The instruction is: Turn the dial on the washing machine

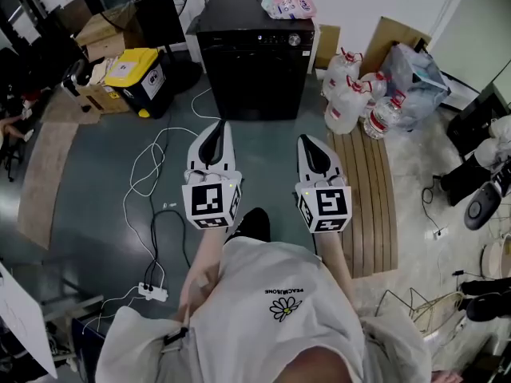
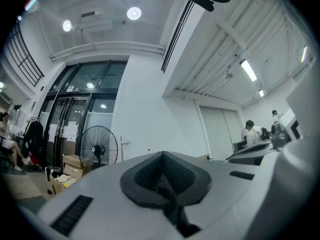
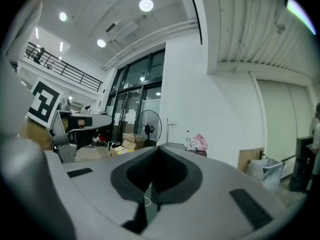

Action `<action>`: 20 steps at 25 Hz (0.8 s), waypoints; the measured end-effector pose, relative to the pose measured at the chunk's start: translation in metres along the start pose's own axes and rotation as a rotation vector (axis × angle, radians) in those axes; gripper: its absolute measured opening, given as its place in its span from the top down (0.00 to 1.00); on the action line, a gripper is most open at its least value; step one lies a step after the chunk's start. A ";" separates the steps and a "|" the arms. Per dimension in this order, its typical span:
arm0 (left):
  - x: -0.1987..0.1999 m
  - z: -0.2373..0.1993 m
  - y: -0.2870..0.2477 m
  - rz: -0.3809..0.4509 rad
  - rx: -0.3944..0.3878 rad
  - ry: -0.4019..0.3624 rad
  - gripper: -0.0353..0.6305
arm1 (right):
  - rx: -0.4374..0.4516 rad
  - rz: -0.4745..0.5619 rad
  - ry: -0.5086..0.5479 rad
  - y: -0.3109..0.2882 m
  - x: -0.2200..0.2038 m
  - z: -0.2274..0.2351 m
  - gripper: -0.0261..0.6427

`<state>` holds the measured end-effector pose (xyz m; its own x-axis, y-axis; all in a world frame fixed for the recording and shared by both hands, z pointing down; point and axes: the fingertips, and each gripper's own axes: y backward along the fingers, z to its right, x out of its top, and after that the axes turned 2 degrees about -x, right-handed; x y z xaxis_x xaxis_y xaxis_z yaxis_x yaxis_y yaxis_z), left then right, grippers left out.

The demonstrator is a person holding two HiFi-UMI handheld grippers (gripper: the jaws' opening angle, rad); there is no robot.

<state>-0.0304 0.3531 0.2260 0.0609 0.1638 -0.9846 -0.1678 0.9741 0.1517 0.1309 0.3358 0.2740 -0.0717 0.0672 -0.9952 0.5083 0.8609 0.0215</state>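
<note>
The black washing machine [image 1: 254,54] stands against the far wall, well ahead of both grippers. Its control strip runs along the top front edge, with a small round dial [image 1: 294,41] near the right end. A pink pack [image 1: 292,5] and a bottle lie on its lid; the pink pack [image 3: 200,142] also shows in the right gripper view. My left gripper [image 1: 214,128] and right gripper [image 1: 308,142] are held side by side above the floor, pointing at the machine and apart from it. Both the left gripper [image 2: 162,156] and the right gripper [image 3: 158,151] have their jaws together with nothing between them.
A yellow-lidded box [image 1: 136,78] and cardboard boxes stand left of the machine. Water jugs [image 1: 351,94] and a plastic bag sit at its right. A slatted wooden board [image 1: 371,198] lies on the floor at right. White cables and a power strip [image 1: 152,291] trail at left. A standing fan [image 2: 98,149] is nearby.
</note>
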 end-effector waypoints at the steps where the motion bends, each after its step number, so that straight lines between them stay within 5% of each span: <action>1: -0.001 -0.001 -0.003 0.001 0.001 0.001 0.95 | -0.004 0.005 -0.001 -0.002 0.000 0.003 0.96; 20: -0.019 -0.023 -0.188 0.030 -0.108 0.009 0.95 | -0.073 0.045 0.069 -0.127 0.007 0.070 0.96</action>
<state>-0.0226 0.1632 0.2144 0.0452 0.1907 -0.9806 -0.2750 0.9461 0.1713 0.1258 0.1917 0.2576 -0.1101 0.1389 -0.9842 0.4482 0.8907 0.0756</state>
